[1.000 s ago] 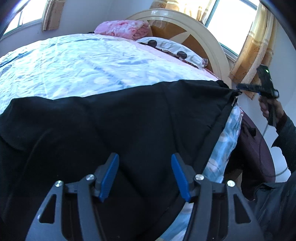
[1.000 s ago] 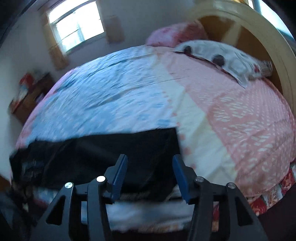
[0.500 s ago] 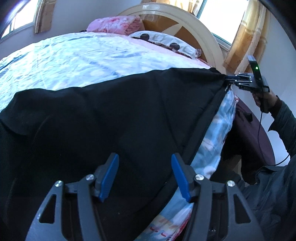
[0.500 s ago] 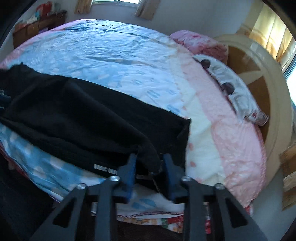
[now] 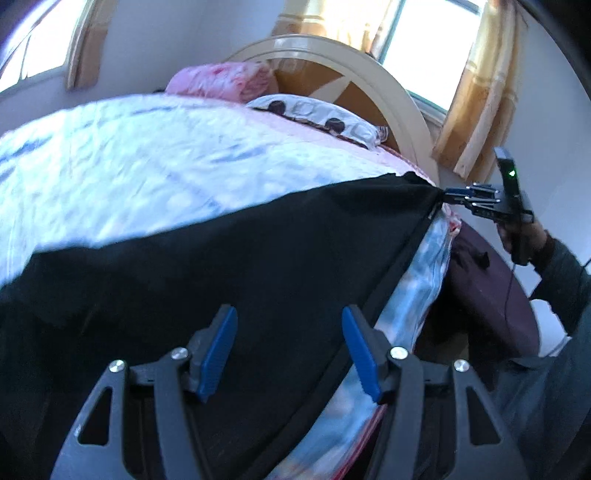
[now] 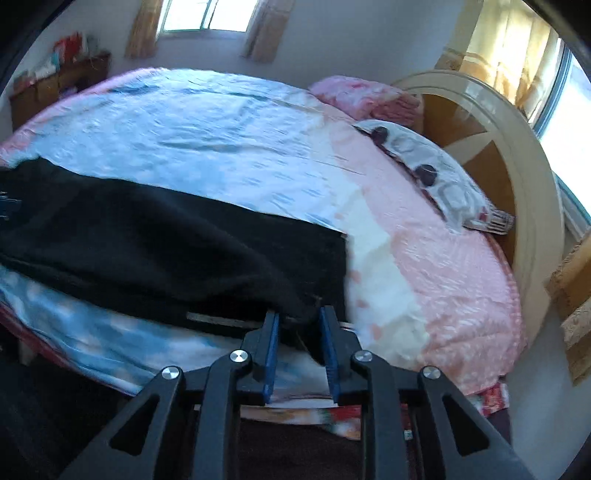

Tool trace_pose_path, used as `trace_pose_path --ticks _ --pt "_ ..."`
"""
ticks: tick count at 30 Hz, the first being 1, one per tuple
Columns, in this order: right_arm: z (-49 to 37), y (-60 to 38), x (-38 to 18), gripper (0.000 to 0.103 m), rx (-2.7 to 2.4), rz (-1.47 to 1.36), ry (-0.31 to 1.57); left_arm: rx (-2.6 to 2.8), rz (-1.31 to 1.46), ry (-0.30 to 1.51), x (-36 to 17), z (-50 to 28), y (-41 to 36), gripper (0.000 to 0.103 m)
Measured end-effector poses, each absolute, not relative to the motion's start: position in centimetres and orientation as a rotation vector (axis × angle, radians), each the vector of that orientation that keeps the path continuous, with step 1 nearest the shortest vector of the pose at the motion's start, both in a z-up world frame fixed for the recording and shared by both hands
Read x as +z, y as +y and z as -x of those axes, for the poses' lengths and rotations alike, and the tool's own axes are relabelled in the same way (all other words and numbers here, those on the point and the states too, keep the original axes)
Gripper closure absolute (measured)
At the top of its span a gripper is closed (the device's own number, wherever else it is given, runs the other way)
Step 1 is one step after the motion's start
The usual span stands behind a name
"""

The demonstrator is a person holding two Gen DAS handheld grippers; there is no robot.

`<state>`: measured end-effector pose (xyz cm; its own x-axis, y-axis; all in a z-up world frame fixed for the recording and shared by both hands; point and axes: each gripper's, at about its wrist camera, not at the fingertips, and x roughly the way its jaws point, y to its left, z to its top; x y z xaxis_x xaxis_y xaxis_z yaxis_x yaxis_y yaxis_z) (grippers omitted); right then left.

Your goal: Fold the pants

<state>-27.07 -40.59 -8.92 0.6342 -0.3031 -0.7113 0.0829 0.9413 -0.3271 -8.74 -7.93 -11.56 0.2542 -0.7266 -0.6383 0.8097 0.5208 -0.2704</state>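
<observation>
Right gripper (image 6: 298, 325) is pinched on the black pants (image 6: 177, 243), spread over a blue-and-pink bed (image 6: 424, 258) with curtained windows (image 6: 207, 14) beyond, while left gripper (image 5: 288, 332) is held spread.

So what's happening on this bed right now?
A person with a handheld tool in each hand is working on black pants spread across the near side of a bed. The right tool is shut on a corner of the pants at the bed's edge, pulling the fabric taut; the left-wrist view shows it pinching that corner. The left tool hangs open over the middle of the cloth, gripping nothing. No fold is visible yet. Two pillows lie by the headboard.
</observation>
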Motion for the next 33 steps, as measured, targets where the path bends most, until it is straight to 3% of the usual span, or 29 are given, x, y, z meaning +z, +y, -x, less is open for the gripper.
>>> trace_pose_path --ticks 8,13,16,20,21,27,29,30,33 --pt "26.7 -40.1 -10.2 0.077 -0.319 0.381 0.897 -1.140 -0.341 0.798 -13.4 12.1 -19.4 0.044" --pt "28.8 -44.1 -7.3 0.077 -0.230 0.101 0.822 -1.177 -0.371 0.850 -14.3 12.1 -22.0 0.065" --pt "28.2 -47.7 -5.7 0.077 -0.227 -0.068 0.766 -1.183 -0.390 0.848 -15.0 12.4 -22.6 0.066" --pt "24.9 -50.9 -6.3 0.077 -0.203 -0.209 0.789 -1.176 -0.369 0.854 -15.1 12.2 -22.6 0.077" --pt "24.3 -51.3 -6.7 0.077 -0.189 -0.225 0.799 -1.180 -0.352 0.862 -15.1 12.0 -22.4 0.087" --pt "20.1 -52.8 -9.5 0.077 -0.122 -0.331 0.896 -1.228 -0.320 0.876 -14.7 12.0 -22.0 0.097" --pt "19.6 -52.5 -9.7 0.085 -0.132 -0.322 0.903 -1.241 -0.324 0.876 -14.6 12.2 -22.0 0.097" --pt "19.5 -52.4 -9.7 0.100 -0.127 -0.321 0.896 -1.247 -0.326 0.877 -14.6 12.3 -22.0 0.097" --pt "19.0 -52.7 -9.0 0.103 -0.165 -0.285 0.862 -1.254 -0.315 0.888 -14.8 12.2 -22.0 0.098"
